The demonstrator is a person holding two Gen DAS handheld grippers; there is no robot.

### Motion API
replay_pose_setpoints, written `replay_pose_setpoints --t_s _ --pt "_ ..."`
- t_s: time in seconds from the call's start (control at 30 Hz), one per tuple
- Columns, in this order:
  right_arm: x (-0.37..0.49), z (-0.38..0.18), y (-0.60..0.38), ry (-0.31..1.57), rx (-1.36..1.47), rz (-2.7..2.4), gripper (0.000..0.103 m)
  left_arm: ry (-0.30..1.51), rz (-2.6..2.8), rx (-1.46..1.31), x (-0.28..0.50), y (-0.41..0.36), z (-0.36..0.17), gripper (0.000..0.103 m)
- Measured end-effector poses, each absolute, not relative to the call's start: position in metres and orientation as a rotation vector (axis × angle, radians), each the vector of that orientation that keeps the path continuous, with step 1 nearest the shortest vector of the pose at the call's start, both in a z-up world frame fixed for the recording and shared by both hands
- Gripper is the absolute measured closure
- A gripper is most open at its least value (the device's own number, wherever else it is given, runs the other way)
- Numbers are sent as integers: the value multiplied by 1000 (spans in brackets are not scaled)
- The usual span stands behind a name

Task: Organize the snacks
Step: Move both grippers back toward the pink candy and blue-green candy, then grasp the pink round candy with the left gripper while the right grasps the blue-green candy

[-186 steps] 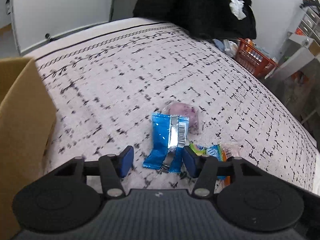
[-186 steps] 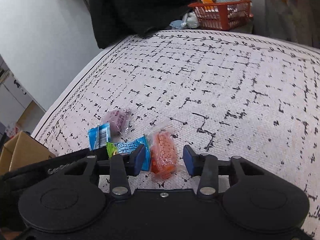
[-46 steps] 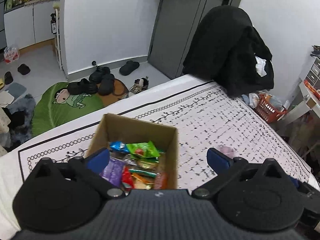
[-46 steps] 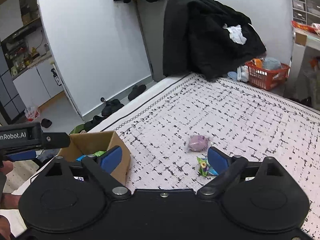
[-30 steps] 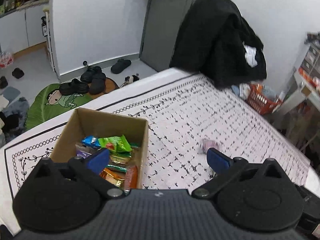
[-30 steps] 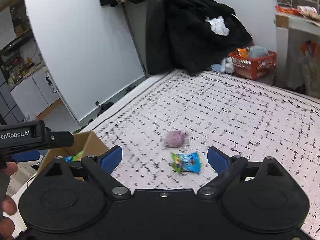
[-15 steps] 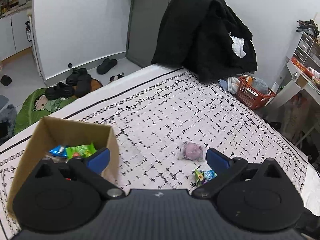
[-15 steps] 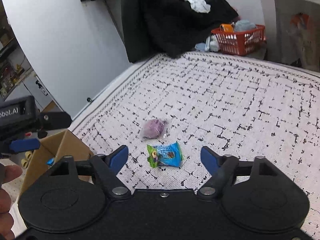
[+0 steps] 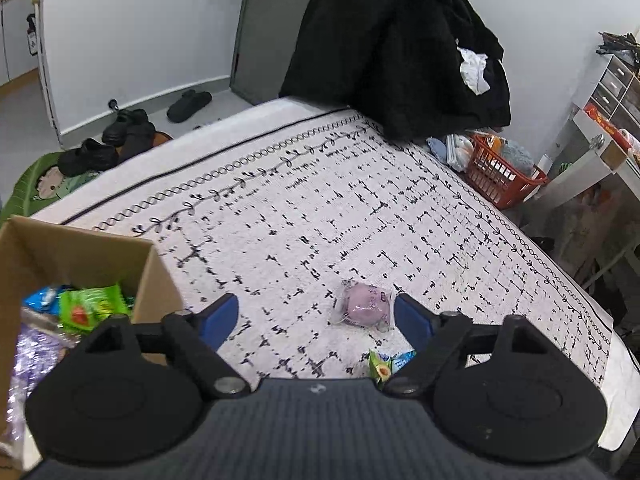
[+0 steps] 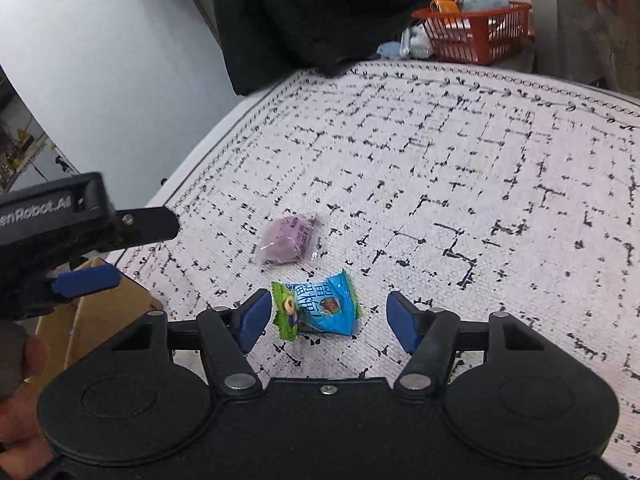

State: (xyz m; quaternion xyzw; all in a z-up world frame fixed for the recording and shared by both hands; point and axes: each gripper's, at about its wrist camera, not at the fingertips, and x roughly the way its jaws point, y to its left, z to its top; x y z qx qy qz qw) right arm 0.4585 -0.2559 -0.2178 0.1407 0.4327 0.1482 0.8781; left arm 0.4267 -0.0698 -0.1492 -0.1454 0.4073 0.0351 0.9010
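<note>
While the bed point(image 9: 360, 200) fills both views, we keep the cardboard box point(image 9: 80, 248) at its left edge, already holding several snack packets. Two snacks are not yet in it: a purple pouch point(image 10: 286, 240) and a blue packet point(image 10: 316, 308), lying close together but apart. Our right gripper point(image 10: 327, 316) is released, and the blue packet lies directly between its fingers, nearer the left one, its long axis across the gap, so we judge this hand is better placed. Our left gripper point(image 9: 316, 320) is also released, with the purple pouch point(image 9: 364, 308) ahead, toward its right finger. Only the left view shows inside the box; only the right view shows the blue packet whole.
</note>
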Motion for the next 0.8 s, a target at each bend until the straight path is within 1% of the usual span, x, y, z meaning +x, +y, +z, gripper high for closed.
replay_pose_setpoints --t_s 0.1,0.33,0.4,0.43,0.47,0.7,0.8 --pt "466 -225 -251 917 307 311 40 861 53 -311 438 -71 -158 27" --pt "478 -238 -240 944 292 297 44 908 13 -323 461 -75 -180 29" --pt "480 -240 -237 944 282 302 48 920 0 -322 468 -77 -186 29" --pt "481 -241 -238 946 287 296 57 924 -5 -323 471 -79 -189 29" --pt "482 -242 -240 946 295 289 60 929 -11 -325 473 -80 -192 29" --pt "486 -243 -245 936 326 288 64 959 -56 -325 490 -93 -211 29" --pt "486 -240 -251 919 334 270 71 964 -64 -320 495 -97 -217 29"
